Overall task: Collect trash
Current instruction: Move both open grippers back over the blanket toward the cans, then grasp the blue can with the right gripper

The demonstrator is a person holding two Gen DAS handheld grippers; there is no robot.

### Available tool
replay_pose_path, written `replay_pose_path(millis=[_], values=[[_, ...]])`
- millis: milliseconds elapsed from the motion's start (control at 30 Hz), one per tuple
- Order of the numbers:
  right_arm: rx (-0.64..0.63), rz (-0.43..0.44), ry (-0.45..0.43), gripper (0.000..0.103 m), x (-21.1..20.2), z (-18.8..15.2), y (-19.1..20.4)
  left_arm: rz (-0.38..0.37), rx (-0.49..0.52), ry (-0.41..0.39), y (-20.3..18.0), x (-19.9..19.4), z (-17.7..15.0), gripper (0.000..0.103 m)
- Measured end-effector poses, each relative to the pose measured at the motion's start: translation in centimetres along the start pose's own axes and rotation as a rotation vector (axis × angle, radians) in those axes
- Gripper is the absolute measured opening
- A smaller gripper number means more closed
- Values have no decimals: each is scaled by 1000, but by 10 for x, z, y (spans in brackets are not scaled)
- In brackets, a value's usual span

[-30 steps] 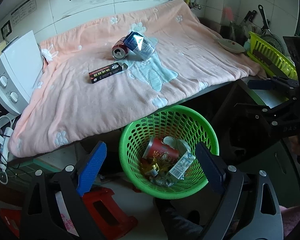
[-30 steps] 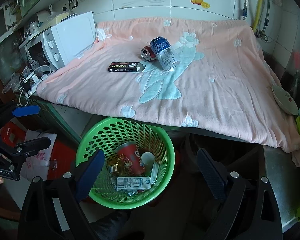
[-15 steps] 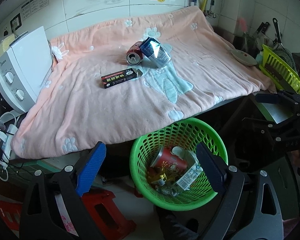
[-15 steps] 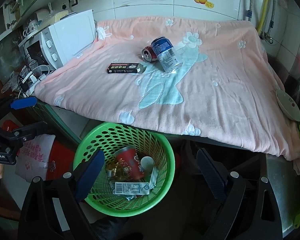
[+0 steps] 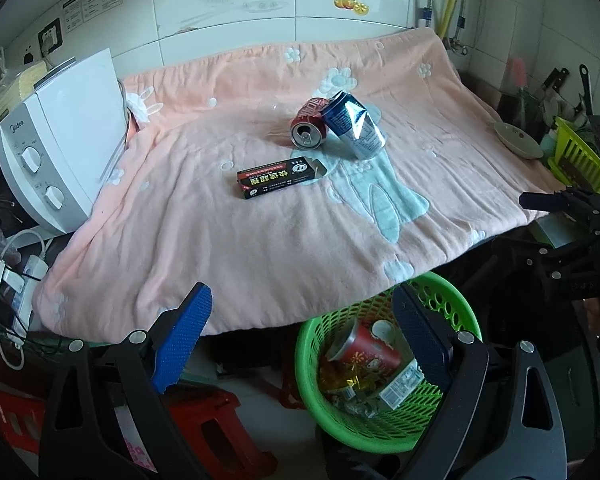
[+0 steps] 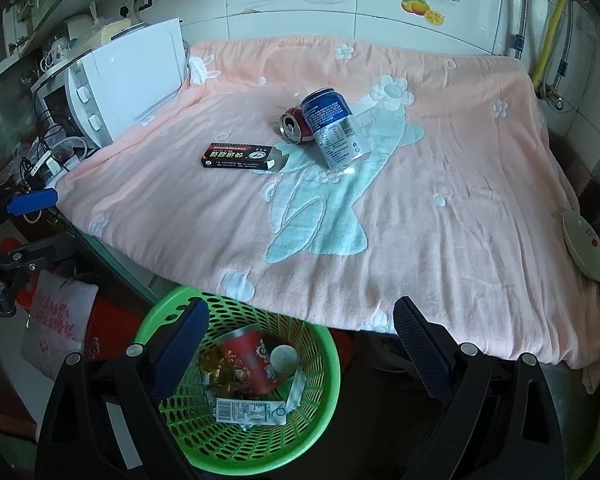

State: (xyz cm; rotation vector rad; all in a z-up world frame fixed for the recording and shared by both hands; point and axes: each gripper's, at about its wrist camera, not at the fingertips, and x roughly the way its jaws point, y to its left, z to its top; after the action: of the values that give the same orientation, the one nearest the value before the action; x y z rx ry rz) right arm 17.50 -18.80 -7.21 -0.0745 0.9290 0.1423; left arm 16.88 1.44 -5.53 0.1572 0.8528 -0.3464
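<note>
- Pink blanket with white flower prints covers a kitchen counter below a tiled wall; a white microwave stands at its nine o'clock edge.
- Red can and blue can lie touching near the blanket's middle, a black carton just at their eight o'clock.
- Green basket, below the counter's six o'clock edge, holds a red cup and wrappers.
- Left gripper and right gripper both gape wide, empty.

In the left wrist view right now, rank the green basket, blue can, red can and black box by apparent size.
1. green basket, clearly largest, though nearest the camera.
2. blue can and black box: too alike to rank.
3. red can, smallest, seen end-on and partly hidden by the blue can.
</note>
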Motion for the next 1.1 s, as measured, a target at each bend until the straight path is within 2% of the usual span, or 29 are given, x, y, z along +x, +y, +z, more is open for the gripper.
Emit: replay_pose_path(millis=[533, 1100], values=[[-39, -49, -5, 90, 64, 86, -20, 7, -9, -8, 35, 43, 42, 90], [-67, -103, 55, 90, 156, 163, -34, 7, 92, -14, 66, 94, 88, 90]])
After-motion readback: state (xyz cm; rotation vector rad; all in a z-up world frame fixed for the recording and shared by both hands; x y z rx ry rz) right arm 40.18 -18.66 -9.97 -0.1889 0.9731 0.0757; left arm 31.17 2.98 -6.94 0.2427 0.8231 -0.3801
